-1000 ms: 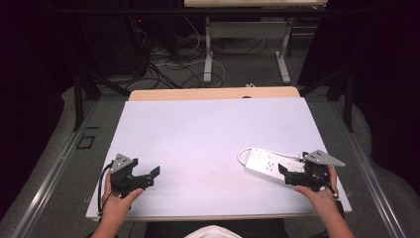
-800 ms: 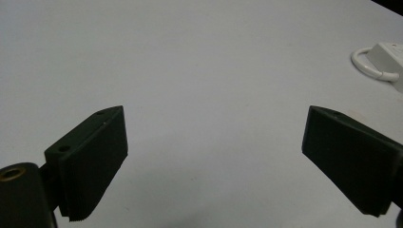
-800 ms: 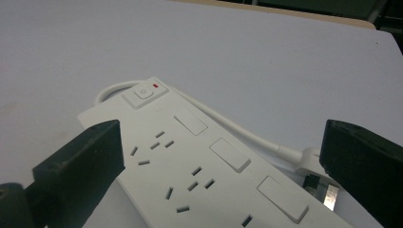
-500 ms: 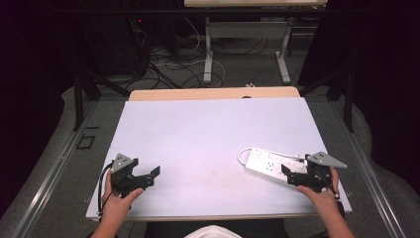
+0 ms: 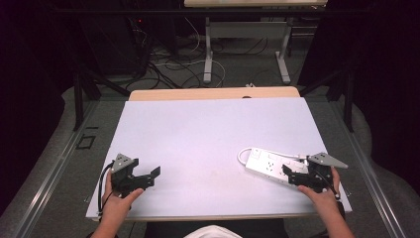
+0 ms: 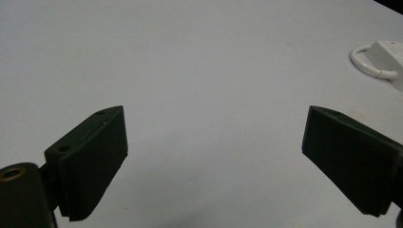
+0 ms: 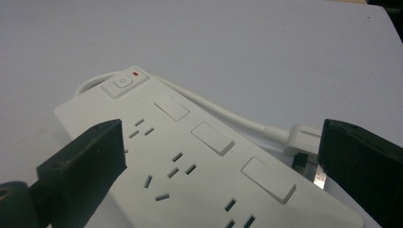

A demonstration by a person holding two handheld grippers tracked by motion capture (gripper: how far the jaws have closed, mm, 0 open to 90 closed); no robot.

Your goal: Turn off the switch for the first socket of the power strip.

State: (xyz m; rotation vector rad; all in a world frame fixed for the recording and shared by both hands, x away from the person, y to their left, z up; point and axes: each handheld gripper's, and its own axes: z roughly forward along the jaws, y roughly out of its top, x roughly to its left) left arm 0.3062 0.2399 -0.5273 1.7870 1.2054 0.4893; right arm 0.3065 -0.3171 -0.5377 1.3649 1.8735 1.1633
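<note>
Facing unlabelled white power strip (image 7: 190,156)

White power strip (image 5: 270,166) lies flat, socket face up, on the worktop (image 5: 208,134), toward the worktop's near right corner, long axis running diagonally. In the right gripper view the power strip (image 7: 190,156) shows a square push switch (image 7: 123,81) with a small red indicator beside it at the far end. Below that sit rows of slotted outlets along one long side and three blank rectangular covers along the other. Its white cord (image 7: 223,110) leaves the switch end in a loop, runs along the strip's far long side, and ends in a white plug (image 7: 304,137) lying on the worktop just beside the strip; metal prongs visible.
</note>
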